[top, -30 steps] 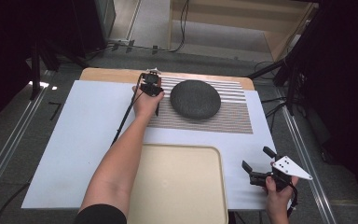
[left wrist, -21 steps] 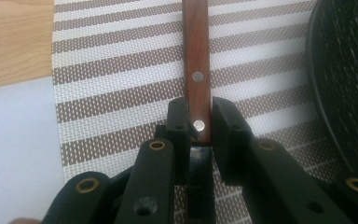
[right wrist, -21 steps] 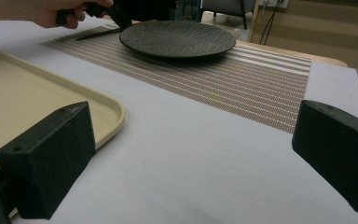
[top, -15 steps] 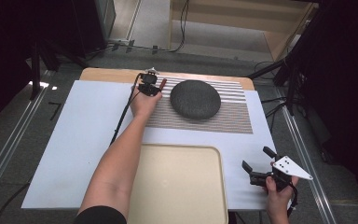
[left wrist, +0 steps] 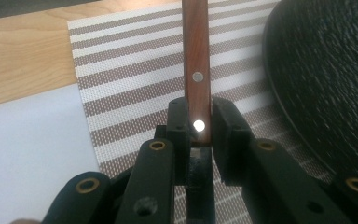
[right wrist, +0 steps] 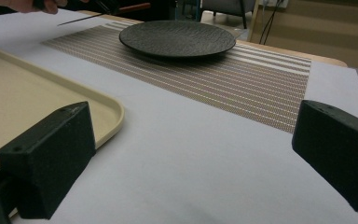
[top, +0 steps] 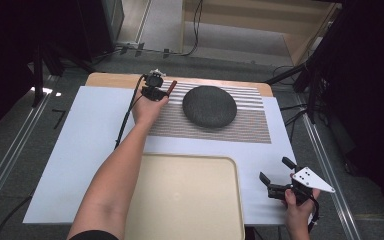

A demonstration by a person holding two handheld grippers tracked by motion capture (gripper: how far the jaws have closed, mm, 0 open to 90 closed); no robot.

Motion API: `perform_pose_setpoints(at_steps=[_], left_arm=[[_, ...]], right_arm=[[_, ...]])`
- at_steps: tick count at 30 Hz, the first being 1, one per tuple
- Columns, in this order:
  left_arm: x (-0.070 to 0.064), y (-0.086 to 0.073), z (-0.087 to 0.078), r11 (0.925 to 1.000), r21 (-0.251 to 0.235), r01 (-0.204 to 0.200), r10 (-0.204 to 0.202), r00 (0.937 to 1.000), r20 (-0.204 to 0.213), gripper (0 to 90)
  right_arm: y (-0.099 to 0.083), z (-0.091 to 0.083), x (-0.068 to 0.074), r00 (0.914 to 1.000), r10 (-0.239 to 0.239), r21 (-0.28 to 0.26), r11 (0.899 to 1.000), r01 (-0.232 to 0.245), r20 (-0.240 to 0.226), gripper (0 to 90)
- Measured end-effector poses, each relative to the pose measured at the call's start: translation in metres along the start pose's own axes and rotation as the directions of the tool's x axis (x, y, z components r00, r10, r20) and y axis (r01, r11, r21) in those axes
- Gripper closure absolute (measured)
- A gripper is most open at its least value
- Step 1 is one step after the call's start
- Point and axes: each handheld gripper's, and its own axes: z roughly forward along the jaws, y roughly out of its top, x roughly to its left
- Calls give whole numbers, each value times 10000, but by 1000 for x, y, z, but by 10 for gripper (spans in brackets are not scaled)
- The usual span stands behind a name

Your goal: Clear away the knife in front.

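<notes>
At the mat's far left corner | left gripper [top: 156, 91] is clamped on a wooden knife handle [left wrist: 196, 70], just left of the dark plate [top: 209, 106] | since a second ago it has drifted left and back (knife lifted, likely placing) | right gripper [top: 279, 181] gapes idle beside the tray [top: 185, 165].

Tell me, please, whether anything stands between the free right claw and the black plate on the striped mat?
Nothing visible does. From the right claw, whose jaws stand open, bare white table cover and then striped placemat run up to the black plate. The beige tray lies off to one side of that line.
</notes>
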Motion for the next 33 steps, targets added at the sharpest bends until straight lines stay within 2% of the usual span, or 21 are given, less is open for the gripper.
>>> perform_pose_setpoints(at_steps=[5, 9, 16, 18, 29, 33], left_arm=[[0, -4, -10, 9998, 97, 182, -184, 9996, 217, 773], [0, -8, -22, 9998, 176, -76, 71, 9996, 261, 773], [2, -14, -36, 9999, -3, -150, 150, 9993, 355, 773], [4, -18, -40, 10000, -12, -59, 59, 9980, 624, 773], [-1, -31, -55, 9992, -131, -377, 385, 9968, 702, 773], [-3, -37, -60, 9993, -111, -344, 351, 9965, 761, 773]], right_arm=[[0, 0, 0, 10000, -2, 10, 10000, 2, -1, 0], [0, 0, 0, 10000, 13, 18, 10000, -13, 12, 0], [0, 0, 0, 10000, -9, 44, 10000, 9, 24, 0], [0, 1, 0, 10000, 1, 62, 10000, -1, 27, 0], [0, 1, 1, 10000, -22, 81, 10000, 21, 42, 0], [0, 0, 0, 10000, -33, 70, 10000, 33, 35, 0]])
